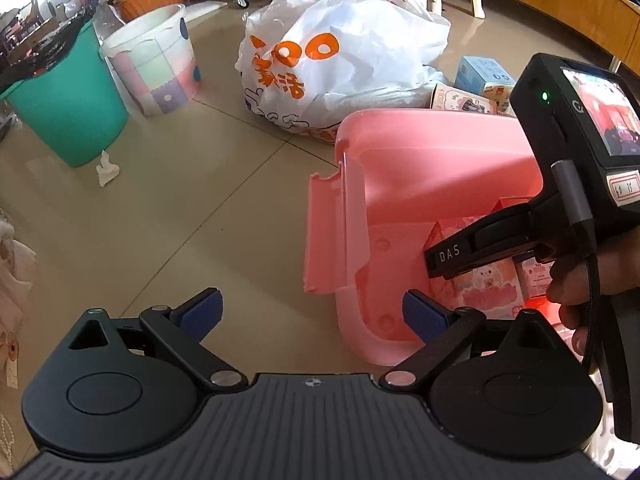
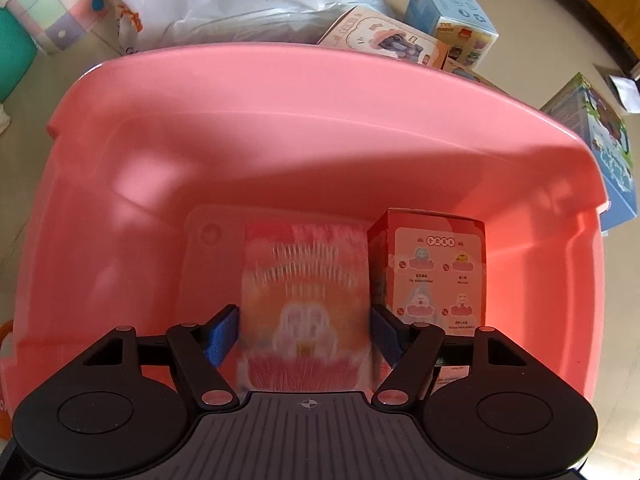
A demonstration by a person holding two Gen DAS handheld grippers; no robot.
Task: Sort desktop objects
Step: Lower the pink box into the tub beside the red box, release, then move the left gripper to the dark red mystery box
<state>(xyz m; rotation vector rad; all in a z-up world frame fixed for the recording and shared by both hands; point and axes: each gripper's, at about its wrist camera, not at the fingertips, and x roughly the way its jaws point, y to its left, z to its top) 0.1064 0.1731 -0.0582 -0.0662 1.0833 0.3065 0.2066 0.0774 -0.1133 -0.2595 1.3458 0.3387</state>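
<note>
pink box going into the basin as i watch from afar

from the left wrist camera i am seeing, at far left, a teal bucket [image 1: 60,108] standing on the tiled floor [image 1: 192,208], a pastel patterned bin [image 1: 154,62] just beside it and a crumpled tissue [image 1: 107,170] lying near its base. a white plastic bag [image 1: 340,48] with orange print is sitting behind the pink basin [image 1: 400,152]. my left gripper [image 1: 312,314] is hanging with its jaws wide apart and nothing between them, its blue pads [image 1: 202,312] over bare floor and the basin's near edge. farther right, my right gripper [image 2: 306,336] is pointing down into the basin, a hand [image 1: 580,284] wrapped round its handle.

from the right wrist camera i am seeing the blue pads of that claw pressing on both sides of a blurred pink illustrated box [image 2: 306,300], gripping it low inside the basin. a red box [image 2: 434,272] with small cartoon figures is standing upright just right of it, on the basin's bottom. outside the rim, at right, an orange-edged box [image 2: 384,38], a light blue box [image 2: 452,16] and a larger blue box [image 2: 600,148] are waiting on the floor.
</note>
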